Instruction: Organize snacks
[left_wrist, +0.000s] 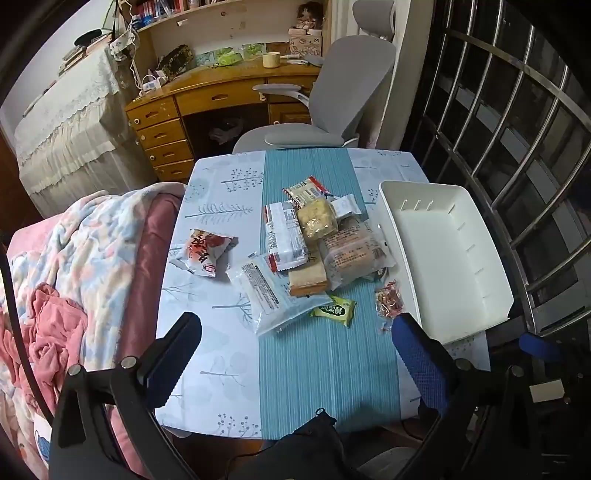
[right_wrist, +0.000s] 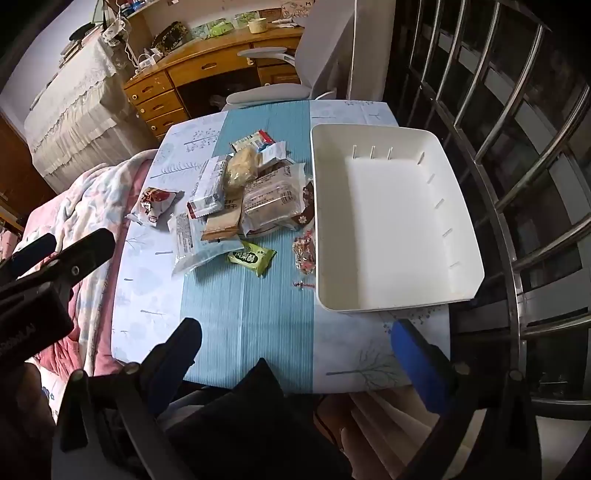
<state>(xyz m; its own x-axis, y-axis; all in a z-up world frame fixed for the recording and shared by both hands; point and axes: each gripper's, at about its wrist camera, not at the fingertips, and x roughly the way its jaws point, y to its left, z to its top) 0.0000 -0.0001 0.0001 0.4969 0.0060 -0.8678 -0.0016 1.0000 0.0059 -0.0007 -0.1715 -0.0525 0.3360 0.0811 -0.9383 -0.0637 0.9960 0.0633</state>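
I hold my left hand-held gripper (left_wrist: 295, 325) over the near edge of the surface (left_wrist: 207, 376), jaws spread wide with nothing between them; my right hand-held gripper (right_wrist: 295, 332) hangs the same way, spread and empty, above the teal striped runner (right_wrist: 247, 295). The snacks sit in a loose pile (left_wrist: 314, 236) on the runner's middle, packets overlapping. Apart from it to the left lies a white packet with red printing (left_wrist: 203, 253), characters too blurred for me to read. Nearer me, a small green packet (left_wrist: 334, 311) carries white Chinese characters I cannot make out, and just beside it a clear wrapper of red-and-white sweets (left_wrist: 388, 299) lies against the wall of the white plastic bin (left_wrist: 491, 266). That bin stands at the surface's right side, nothing inside it. A large clear bag (left_wrist: 266, 291) shows a printed label block and barcode, illegible. In the right wrist view, the left tool's black body shows white lettering (right_wrist: 16, 338), too skewed to read
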